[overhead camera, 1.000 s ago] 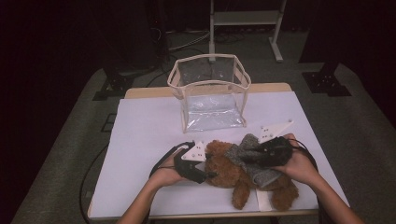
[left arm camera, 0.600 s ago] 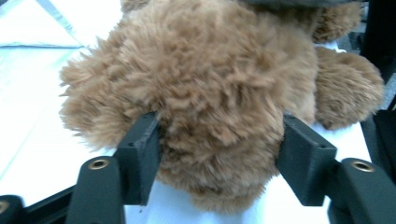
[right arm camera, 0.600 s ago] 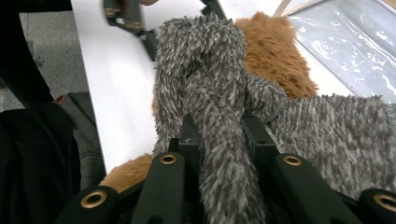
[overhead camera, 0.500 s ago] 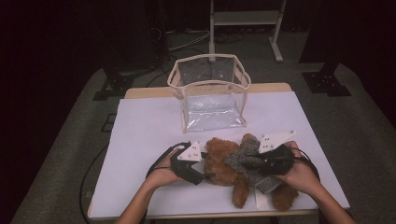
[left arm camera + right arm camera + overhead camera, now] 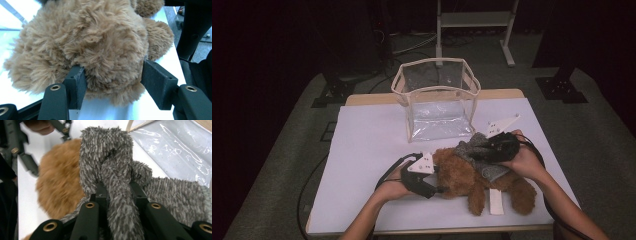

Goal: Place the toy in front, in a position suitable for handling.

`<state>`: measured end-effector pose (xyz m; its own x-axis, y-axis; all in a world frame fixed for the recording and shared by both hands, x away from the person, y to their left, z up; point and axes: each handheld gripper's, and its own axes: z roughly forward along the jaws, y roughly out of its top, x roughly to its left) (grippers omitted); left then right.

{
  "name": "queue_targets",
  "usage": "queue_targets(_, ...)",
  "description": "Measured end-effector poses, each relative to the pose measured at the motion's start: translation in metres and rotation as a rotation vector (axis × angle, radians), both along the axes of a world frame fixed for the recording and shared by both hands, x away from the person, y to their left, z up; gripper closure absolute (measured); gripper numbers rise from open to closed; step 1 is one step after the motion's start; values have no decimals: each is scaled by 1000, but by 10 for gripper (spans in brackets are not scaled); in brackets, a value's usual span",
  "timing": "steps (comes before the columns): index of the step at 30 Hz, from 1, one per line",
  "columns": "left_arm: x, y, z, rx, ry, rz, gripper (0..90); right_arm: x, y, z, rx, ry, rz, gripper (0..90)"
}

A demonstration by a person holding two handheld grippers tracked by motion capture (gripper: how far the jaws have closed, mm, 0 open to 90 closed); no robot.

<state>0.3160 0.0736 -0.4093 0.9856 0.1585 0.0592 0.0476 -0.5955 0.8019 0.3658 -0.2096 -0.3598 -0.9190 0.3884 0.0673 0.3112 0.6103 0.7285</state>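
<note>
1. Plush brown fur and a grey knitted scarf are what I'm working with: the teddy bear (image 5: 472, 177) lies on the white table (image 5: 362, 150), at about five o'clock from the clear bag (image 5: 437, 102), well short of its open mouth.

2. My left gripper (image 5: 113, 81) has the bear's head between its jaws. They have just been closing in, and the pads now dent the fur on both sides, so I read it as a light hold on the head.

3. My right gripper (image 5: 117, 192) is pinched tight on a fold of the scarf (image 5: 110, 162), with the knit bunched up above the jaws.

4. Handling, as I judge it: the bear is light and soft and will sag wherever it is unsupported. The fur compresses, so a shallow bite may slip off. The scarf stretches and could slide on the neck, which makes it a poor lifting point. I'd take hold across the head or the torso.

5. Hard to make out: the bear's face is turned away from the high view, my hands cover its middle, and I cannot tell how the scarf is knotted. A white tag (image 5: 495, 201) lies between the legs at six o'clock.
</note>
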Motion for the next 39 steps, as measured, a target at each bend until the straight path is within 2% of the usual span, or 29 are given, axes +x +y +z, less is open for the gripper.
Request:
queue_targets(3, 5, 3, -2, -22, 15, 42, 430, 4, 4, 2, 18, 20, 21, 737)
queue_targets(5, 7, 3, -3, -29, 24, 49, 434, 2, 12, 6, 13, 16, 41, 738)
queue_targets(7, 7, 3, -3, -33, 24, 54, 433, 0, 23, 11, 7, -5, 68, 739)
queue_targets(11, 6, 2, -1, -32, 14, 61, 431, -2, 52, 21, 9, -15, 112, 739)
queue_targets(15, 6, 4, -2, -24, 13, 75, 428, -1, 75, 18, -32, -27, 129, 737)
queue_targets(18, 7, 6, -2, -43, 23, 84, 427, -2, 67, 18, -21, -15, 102, 738)
queue_targets(20, 7, 5, -1, -37, 18, 84, 423, -7, 55, 18, -12, -14, 78, 738)
queue_targets(28, 7, 3, 0, -28, 14, 94, 414, -46, 8, 8, -2, -32, -6, 737)
queue_targets(33, 7, 3, -1, -19, 11, 98, 408, -70, 9, 2, 4, -72, -25, 737)
queue_targets(36, 7, 4, -1, -20, 14, 107, 402, -68, 13, -2, -4, -95, -26, 737)
queue_targets(39, 8, 5, -1, -22, 11, 117, 388, -55, 12, -4, 1, -101, -29, 739)
